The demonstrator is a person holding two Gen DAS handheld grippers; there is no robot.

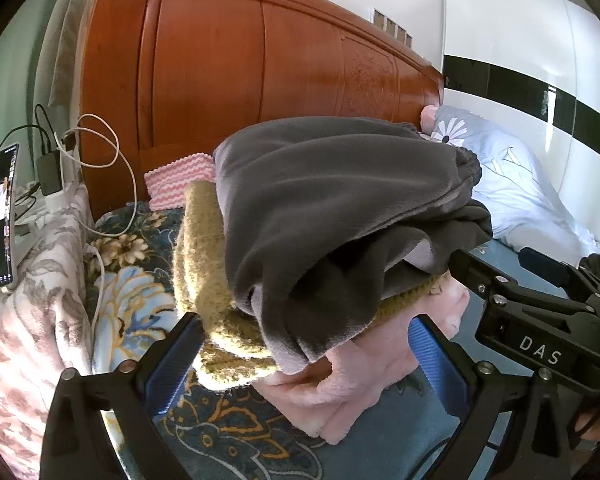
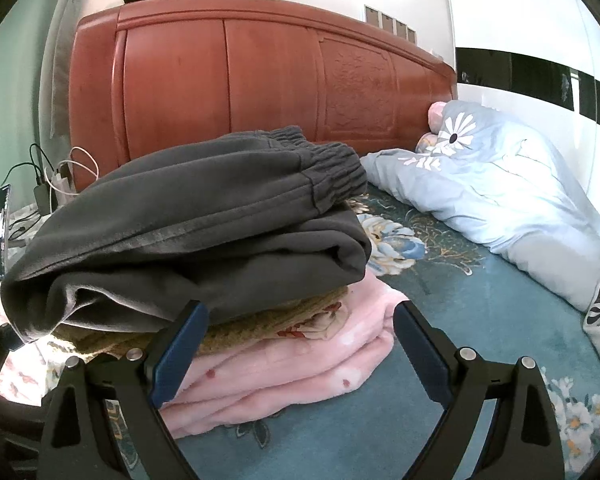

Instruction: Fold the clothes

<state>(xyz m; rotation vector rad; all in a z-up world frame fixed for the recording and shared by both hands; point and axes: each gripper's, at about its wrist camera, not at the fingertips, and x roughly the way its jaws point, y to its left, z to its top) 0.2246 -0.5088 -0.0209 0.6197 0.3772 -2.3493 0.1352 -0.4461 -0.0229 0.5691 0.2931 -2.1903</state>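
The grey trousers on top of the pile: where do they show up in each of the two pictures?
Left wrist view: grey trousers fill the centre, atop the olive knit.
Right wrist view: grey trousers sit centre-left, elastic waistband toward the headboard.
Shared landmark: the wooden headboard stands behind the pile in both.
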